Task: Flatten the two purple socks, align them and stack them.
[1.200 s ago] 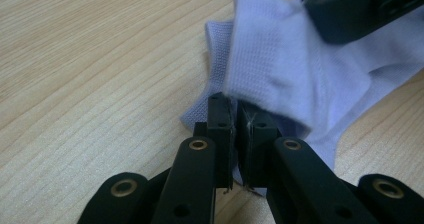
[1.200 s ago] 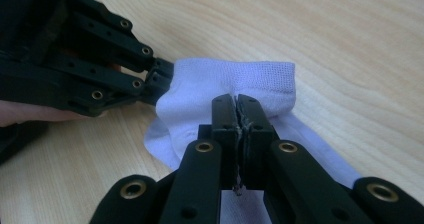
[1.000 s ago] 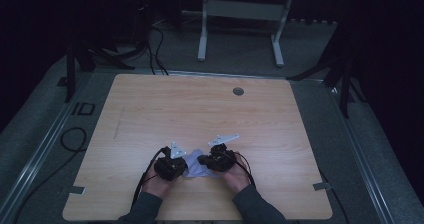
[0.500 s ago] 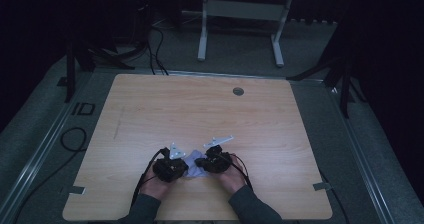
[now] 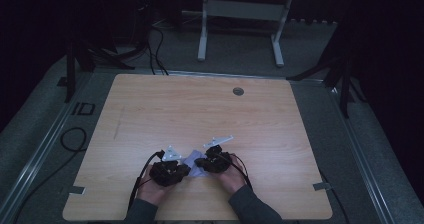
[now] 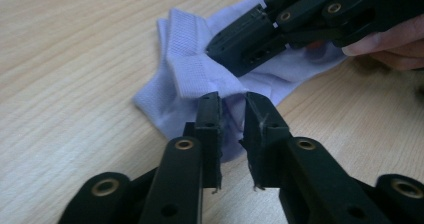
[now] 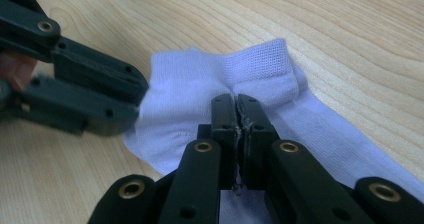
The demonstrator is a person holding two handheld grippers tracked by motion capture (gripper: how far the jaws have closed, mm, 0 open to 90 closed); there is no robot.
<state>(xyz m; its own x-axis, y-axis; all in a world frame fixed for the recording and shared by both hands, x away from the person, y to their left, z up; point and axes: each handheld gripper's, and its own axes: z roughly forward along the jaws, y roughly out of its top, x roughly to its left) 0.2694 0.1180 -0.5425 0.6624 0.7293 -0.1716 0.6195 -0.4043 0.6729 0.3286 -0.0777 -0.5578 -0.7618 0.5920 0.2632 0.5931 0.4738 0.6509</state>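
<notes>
Between right claw [image 7: 239, 114] jaws: fold of pale lilac sock [image 7: 200, 91]; jaws pressed tight together, fabric pinched. Just beyond that claw's tips: ribbed cuff, doubled over. Left claw [image 6: 231, 115]: jaws a narrow gap apart, tips at sock edge, cloth at the gap; firm grip not confirmed. Sock lies bunched on counter [image 5: 150, 109], directly between both claws, near person's edge. Judgement: folding under way, partial fold made at cuff; remaining: finish fold, flatten, release.
</notes>
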